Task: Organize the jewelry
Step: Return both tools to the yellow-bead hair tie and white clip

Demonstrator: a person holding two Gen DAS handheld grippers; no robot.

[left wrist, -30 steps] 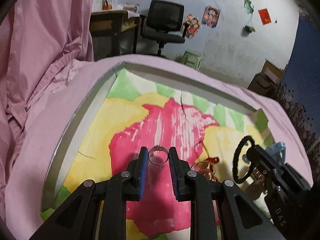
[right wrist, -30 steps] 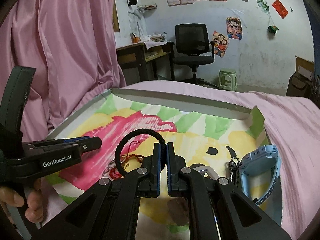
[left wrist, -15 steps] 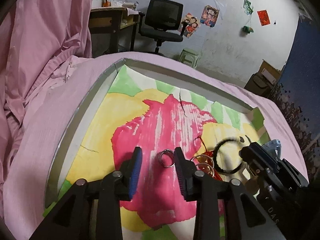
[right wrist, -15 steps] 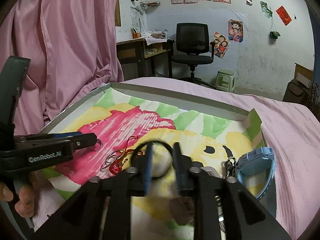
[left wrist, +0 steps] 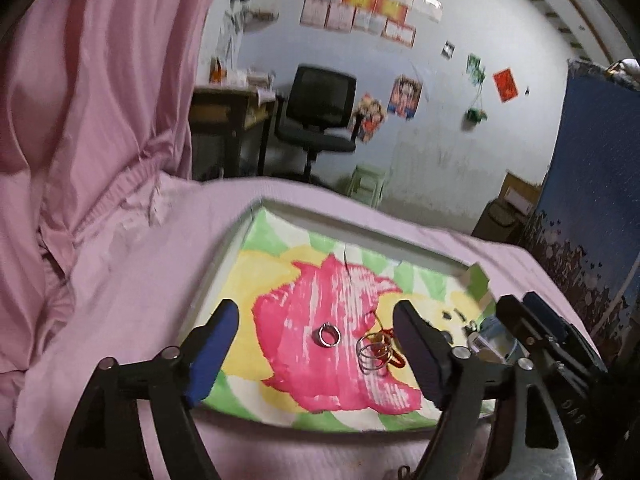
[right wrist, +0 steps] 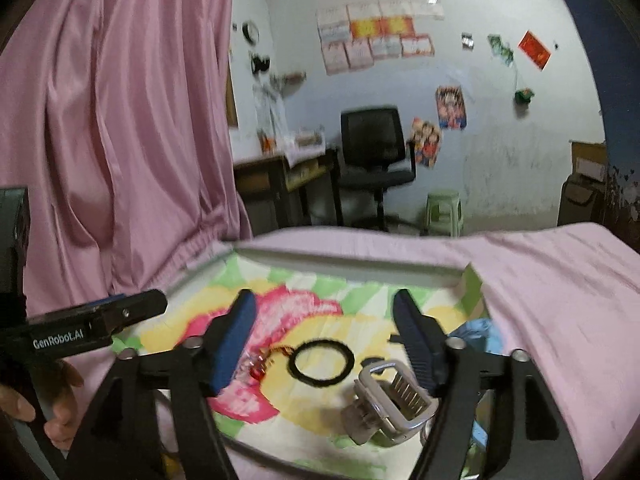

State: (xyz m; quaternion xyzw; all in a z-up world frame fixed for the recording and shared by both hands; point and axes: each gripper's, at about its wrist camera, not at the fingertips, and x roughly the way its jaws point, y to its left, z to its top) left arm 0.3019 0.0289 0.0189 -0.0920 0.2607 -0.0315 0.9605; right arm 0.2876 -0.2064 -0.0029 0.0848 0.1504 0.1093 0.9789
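Pink bedsheet (left wrist: pixel 132 280) covers the work surface, with a shallow tray (left wrist: pixel 236 248) on it lined by a flower-print sheet (left wrist: pixel 320 304) in pink, yellow and green; pink curtain on the left, black office chair (left wrist: pixel 320 120) and a wall of posters behind. Left gripper (left wrist: pixel 316 344) has its jaws spread wide and holds nothing — blue pads on both fingers, raised above the near edge of the tray. Silver ring (left wrist: pixel 329 335) lies flat on the pink part of the print, between the left fingers in view but clear of both. Just to its right sits a tangle of thin metal hoops with a red cord (left wrist: pixel 378 350), near the left gripper's right finger. Right gripper (right wrist: pixel 324 328) is likewise fully apart and empty. Black hair tie (right wrist: pixel 322 362) lies flat on the yellow area, framed between its fingers, touching neither. Silver hair claw clip (right wrist: pixel 390 400) rests close to the right finger, teeth facing up. Light-blue watch (right wrist: pixel 478 334) is partly hidden behind that finger at the tray's right side. In the right wrist view the left gripper's body shows at far left with a hand (right wrist: pixel 48 408) around its handle.
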